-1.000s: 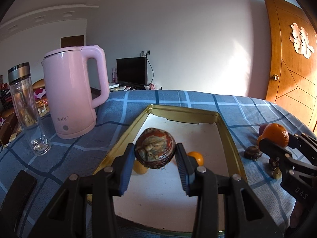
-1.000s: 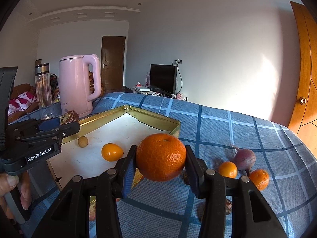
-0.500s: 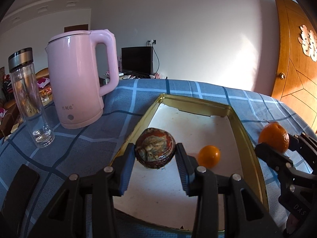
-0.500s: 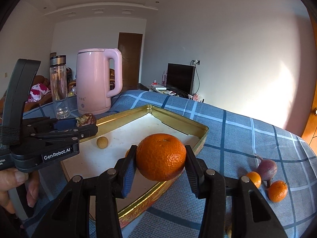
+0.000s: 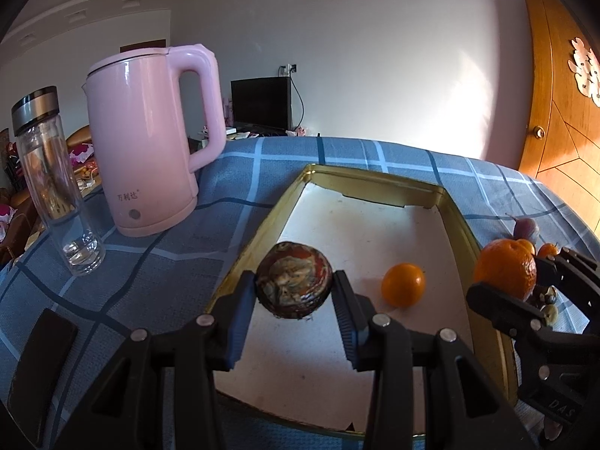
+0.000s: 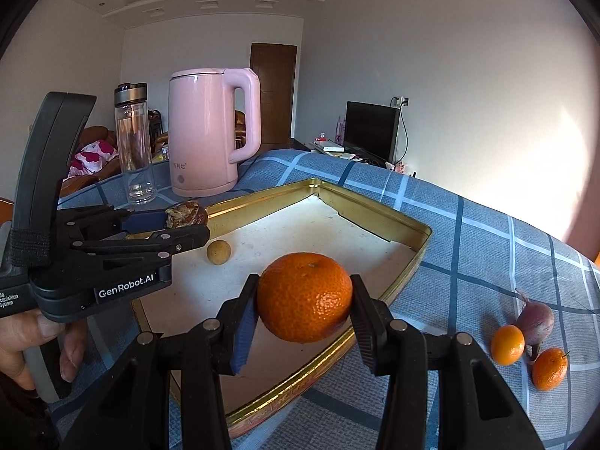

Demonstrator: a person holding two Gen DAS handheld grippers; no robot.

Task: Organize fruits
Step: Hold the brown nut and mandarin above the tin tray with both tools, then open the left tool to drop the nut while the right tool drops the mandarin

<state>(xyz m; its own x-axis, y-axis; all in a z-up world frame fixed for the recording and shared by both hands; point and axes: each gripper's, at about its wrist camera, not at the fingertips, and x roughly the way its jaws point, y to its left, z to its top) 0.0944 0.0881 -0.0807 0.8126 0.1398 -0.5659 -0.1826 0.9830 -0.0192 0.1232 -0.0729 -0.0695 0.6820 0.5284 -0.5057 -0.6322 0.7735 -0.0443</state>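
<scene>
My left gripper [image 5: 294, 281] is shut on a dark, wrinkled brown fruit [image 5: 294, 288] and holds it above the near left part of a gold-rimmed tray [image 5: 371, 177]. A small orange [image 5: 404, 285] lies on the tray's white floor. My right gripper [image 6: 304, 292] is shut on a big mandarin [image 6: 304, 300], held over the tray's near right rim [image 6: 375, 217]. Seen from the right wrist, the left gripper [image 6: 176, 223] and its brown fruit [image 6: 186, 214] are at the left. A small tan round fruit [image 6: 218, 251] lies in the tray just beyond them.
A pink kettle [image 5: 150, 142] and a glass bottle [image 5: 52, 183] stand left of the tray on the blue checked cloth. Two small oranges [image 6: 507, 344] and a purple fruit [image 6: 534, 318] lie on the cloth to the right. A person's hand [image 6: 37, 341] grips the left tool.
My right gripper has carried the mandarin leftward from over the cloth to over the tray's rim. The left gripper has turned a little, and both fruits stay held.
</scene>
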